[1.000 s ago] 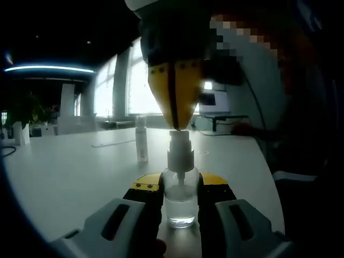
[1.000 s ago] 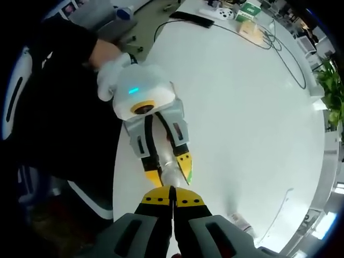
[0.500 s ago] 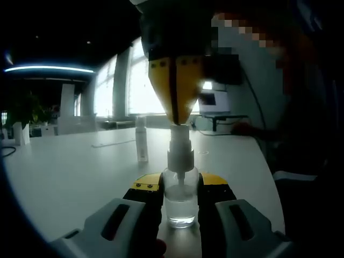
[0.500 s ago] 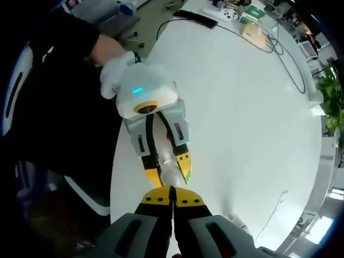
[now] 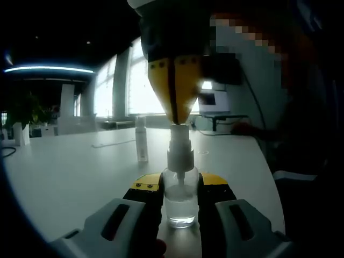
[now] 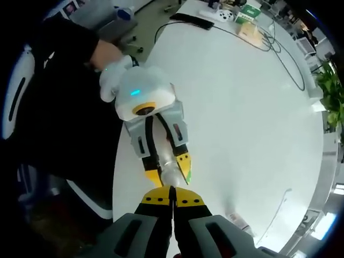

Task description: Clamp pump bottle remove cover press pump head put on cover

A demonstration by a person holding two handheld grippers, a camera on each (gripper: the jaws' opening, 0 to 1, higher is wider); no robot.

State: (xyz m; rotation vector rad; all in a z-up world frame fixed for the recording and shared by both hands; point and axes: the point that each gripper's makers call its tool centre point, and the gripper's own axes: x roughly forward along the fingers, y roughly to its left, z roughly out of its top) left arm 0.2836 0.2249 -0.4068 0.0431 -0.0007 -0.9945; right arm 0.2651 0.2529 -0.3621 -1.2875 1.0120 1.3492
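A clear pump bottle (image 5: 180, 204) with a little liquid stands on the white table (image 5: 70, 172). My left gripper (image 5: 180, 185) is shut on its body, yellow tips on both sides. Its white pump head (image 5: 180, 142) is bare. From above, my right gripper (image 5: 176, 122) comes down shut, its yellow tips touching the top of the pump head. The clear cover (image 5: 141, 141) stands upright on the table behind and to the left. In the right gripper view, my right gripper (image 6: 172, 199) points down at the bottle (image 6: 166, 164), which the left gripper (image 6: 169, 172) clamps.
A person's gloved hand (image 6: 110, 80) holds the left gripper at the table's edge (image 6: 121, 177). A green box (image 6: 247, 12), cables (image 6: 269, 37) and a plant (image 6: 333, 91) sit at the far side. A monitor (image 5: 212, 99) stands behind the bottle.
The right gripper's tips have risen slightly and the pump head has come up with them. The left gripper and bottle have stayed put.
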